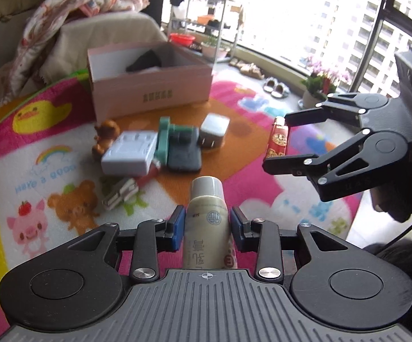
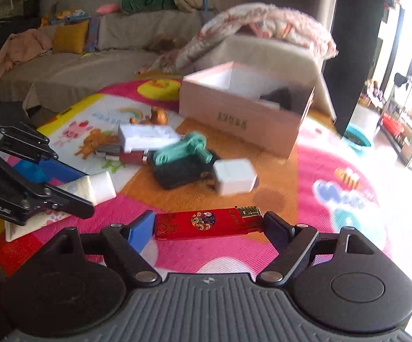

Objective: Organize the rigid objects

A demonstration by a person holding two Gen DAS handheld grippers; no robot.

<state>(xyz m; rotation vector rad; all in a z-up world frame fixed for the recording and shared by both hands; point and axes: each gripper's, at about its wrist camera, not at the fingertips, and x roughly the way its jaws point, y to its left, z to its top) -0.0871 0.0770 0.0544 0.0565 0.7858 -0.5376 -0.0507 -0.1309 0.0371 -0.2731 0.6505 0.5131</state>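
My left gripper [image 1: 207, 229] is shut on a cream tube [image 1: 207, 222] with a grey cap, held above the play mat. My right gripper [image 2: 210, 225] is shut on a red lighter [image 2: 206, 223], gripped end to end; it also shows in the left wrist view [image 1: 278, 139]. The left gripper and the tube [image 2: 92, 188] show at the left of the right wrist view. A pink open box [image 1: 149, 85] stands beyond, with a dark item inside. On the mat before it lie a white adapter [image 1: 129, 156], a green tool [image 1: 166, 139], a dark case [image 1: 184, 154], a white charger cube [image 1: 213, 131] and a brown figurine [image 1: 104, 138].
A colourful play mat [image 1: 35, 171] covers the floor. A sofa with blankets [image 2: 92, 45] is behind the box. A metal rack [image 1: 203, 20], slippers [image 1: 277, 88] and a flower pot [image 1: 317, 88] stand by the window. Small clips [image 1: 120, 193] lie near the adapter.
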